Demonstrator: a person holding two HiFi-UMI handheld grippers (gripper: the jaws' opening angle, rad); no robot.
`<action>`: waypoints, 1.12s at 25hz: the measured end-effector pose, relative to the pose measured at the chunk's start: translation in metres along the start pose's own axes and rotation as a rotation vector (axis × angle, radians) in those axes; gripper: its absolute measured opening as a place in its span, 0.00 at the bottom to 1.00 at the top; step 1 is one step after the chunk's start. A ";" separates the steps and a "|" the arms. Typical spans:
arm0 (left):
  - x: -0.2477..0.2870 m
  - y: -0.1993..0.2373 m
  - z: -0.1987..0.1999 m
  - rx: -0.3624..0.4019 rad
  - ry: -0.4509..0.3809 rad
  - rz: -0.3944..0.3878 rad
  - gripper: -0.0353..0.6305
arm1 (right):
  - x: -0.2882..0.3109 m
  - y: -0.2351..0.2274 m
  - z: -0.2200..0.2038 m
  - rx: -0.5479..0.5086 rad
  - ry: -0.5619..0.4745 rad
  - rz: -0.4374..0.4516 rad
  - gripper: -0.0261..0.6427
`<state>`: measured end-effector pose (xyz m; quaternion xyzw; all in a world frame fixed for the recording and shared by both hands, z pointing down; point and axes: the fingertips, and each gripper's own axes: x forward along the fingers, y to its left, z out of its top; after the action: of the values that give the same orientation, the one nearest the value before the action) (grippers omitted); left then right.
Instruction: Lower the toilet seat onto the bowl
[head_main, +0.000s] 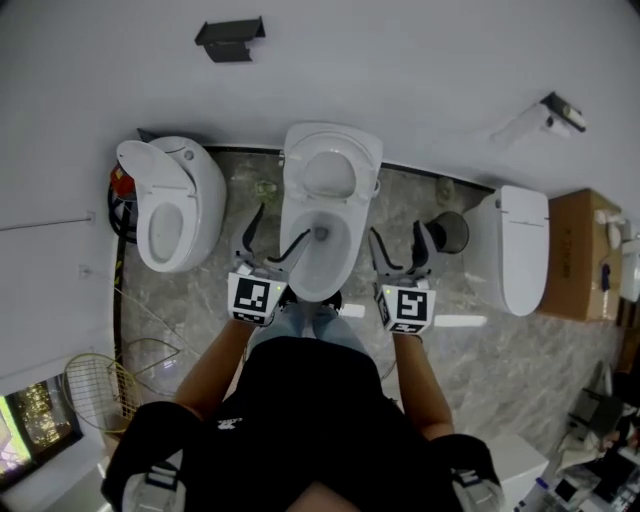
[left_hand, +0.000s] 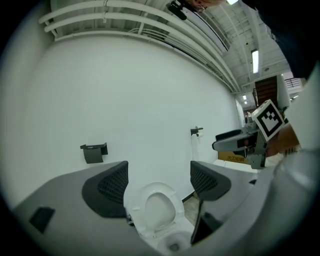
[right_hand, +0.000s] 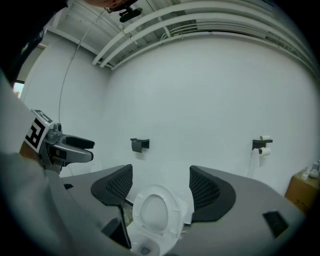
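Observation:
The middle white toilet has its seat (head_main: 331, 150) standing upright against the lid and wall, above the open bowl (head_main: 322, 262). My left gripper (head_main: 276, 236) hangs open at the bowl's left rim and my right gripper (head_main: 397, 240) open at its right side; neither holds anything. In the left gripper view the raised seat (left_hand: 159, 190) shows between the spread jaws of the left gripper (left_hand: 159, 182), some way off, with the bowl (left_hand: 172, 245) below. The right gripper view frames the same seat (right_hand: 156, 193) between the jaws of the right gripper (right_hand: 161, 185).
A second toilet (head_main: 175, 205) with a raised lid stands to the left, a shut one (head_main: 520, 245) to the right, beside a cardboard box (head_main: 580, 255). A dark bin (head_main: 450, 232) sits by the wall. Rackets (head_main: 100, 375) lie lower left. Black holder (head_main: 230, 38) and paper roll (head_main: 550, 112) on the wall.

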<state>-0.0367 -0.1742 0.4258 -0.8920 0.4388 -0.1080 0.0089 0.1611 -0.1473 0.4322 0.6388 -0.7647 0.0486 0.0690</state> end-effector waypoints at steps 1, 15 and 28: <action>0.007 0.003 -0.005 0.008 0.009 -0.009 0.64 | 0.008 0.000 -0.004 -0.010 0.014 0.006 0.59; 0.103 0.024 -0.067 0.103 0.118 -0.153 0.61 | 0.119 -0.004 -0.060 -0.135 0.132 0.086 0.57; 0.193 0.039 -0.135 0.139 0.249 -0.221 0.59 | 0.209 -0.022 -0.123 -0.217 0.279 0.144 0.53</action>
<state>0.0201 -0.3393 0.5894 -0.9118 0.3272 -0.2481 0.0042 0.1519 -0.3337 0.5880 0.5582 -0.7922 0.0587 0.2394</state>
